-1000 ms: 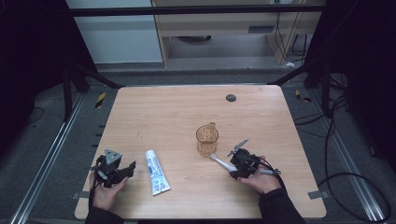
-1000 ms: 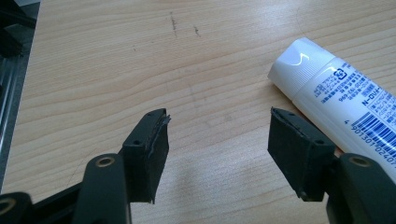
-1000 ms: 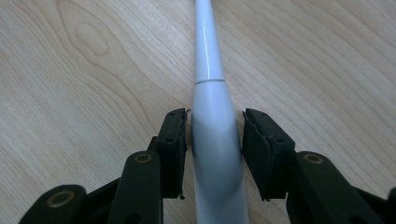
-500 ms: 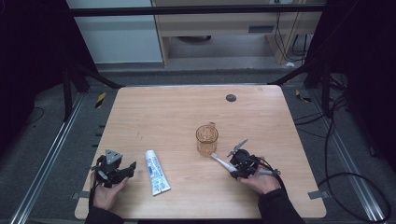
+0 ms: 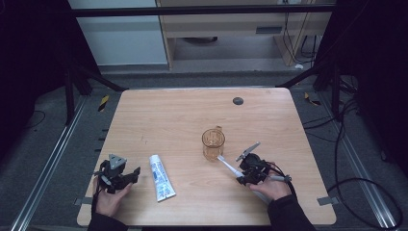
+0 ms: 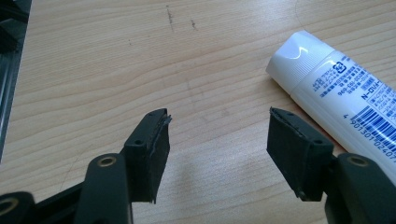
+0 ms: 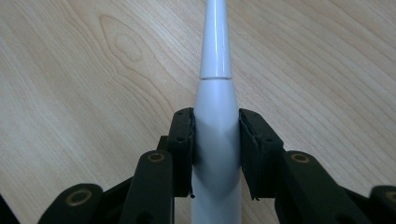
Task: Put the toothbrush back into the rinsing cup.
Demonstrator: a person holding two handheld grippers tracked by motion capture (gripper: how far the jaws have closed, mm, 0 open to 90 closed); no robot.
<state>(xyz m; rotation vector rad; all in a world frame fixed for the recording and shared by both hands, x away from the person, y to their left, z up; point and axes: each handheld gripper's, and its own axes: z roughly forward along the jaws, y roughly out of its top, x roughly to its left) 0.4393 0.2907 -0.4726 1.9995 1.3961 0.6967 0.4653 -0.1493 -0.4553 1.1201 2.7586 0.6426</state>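
Observation:
A white toothbrush [image 5: 230, 166] lies flat on the wooden table [image 5: 183, 115], its head end next to an amber glass cup [image 5: 213, 143]. My right gripper [image 5: 244, 173] has just been closing. It is now shut on the toothbrush's thick handle [image 7: 215, 56], and both pads [image 7: 183, 140] press its sides. A white toothpaste tube [image 5: 161, 178] lies at the front left. My left gripper [image 5: 131, 177] rests just left of it. Its jaws stand open over bare wood [image 6: 217, 123], and the tube's cap [image 6: 299, 56] is beyond the right jaw.
A small dark round disc [image 5: 237, 101] sits near the table's far edge. Black frame posts stand at both back corners, and cables run on the floor to the right [image 5: 346, 139]. Metal rails line the floor on the left.

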